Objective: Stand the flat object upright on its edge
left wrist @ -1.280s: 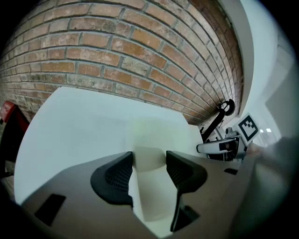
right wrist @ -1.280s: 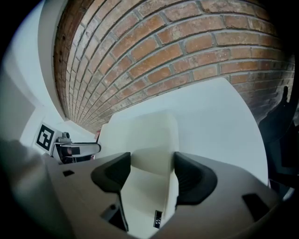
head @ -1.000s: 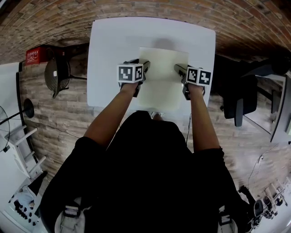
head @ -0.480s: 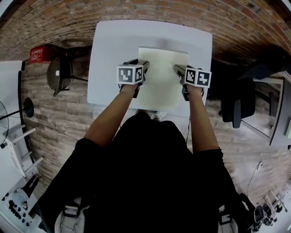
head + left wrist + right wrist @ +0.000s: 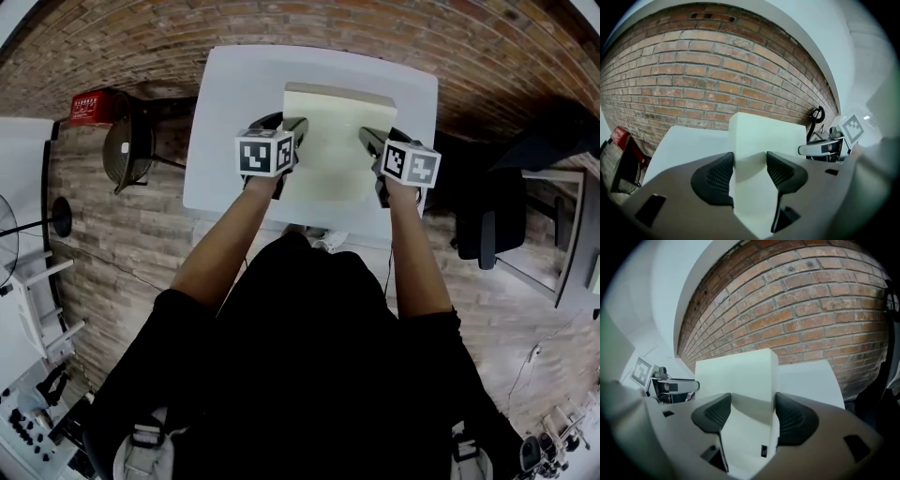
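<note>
Left gripper (image 5: 287, 127) and right gripper (image 5: 372, 141), head view: each is clamped on one side edge of the flat object, a thick pale slab (image 5: 333, 155). Nothing else is held. The slab is spanned between the two grippers, above the white table (image 5: 230, 112). A narrow darker strip, the far edge face, is shown beyond the fingertips, so the slab is judged tilted, not flat. Contact between its near edge and the table cannot be told here.

Left gripper view: the left gripper (image 5: 750, 166) jaws are set fairly wide, both pads pressed on the slab (image 5: 766, 133), whose thickness fills the gap. The slab is seen running straight ahead of the jaws and off to their right, toward the right gripper (image 5: 820, 149). The table (image 5: 689, 140) is seen left of the jaws, with brickwork (image 5: 703, 79) beyond.

Right gripper view: mirrored. The right gripper (image 5: 752, 416) jaws are wide and closed on the slab (image 5: 738, 376). The left gripper (image 5: 675, 385) is seen across the broad face, to the left, and the table (image 5: 808, 380) to the right.

Status: grasp done, tip-up judged partway. Left to do: rotation to vertical, one edge set on the table, release without toppling. The long axis is judged to run away from the grippers, along their pointing line. The broad face is judged turned up and toward the person.
</note>
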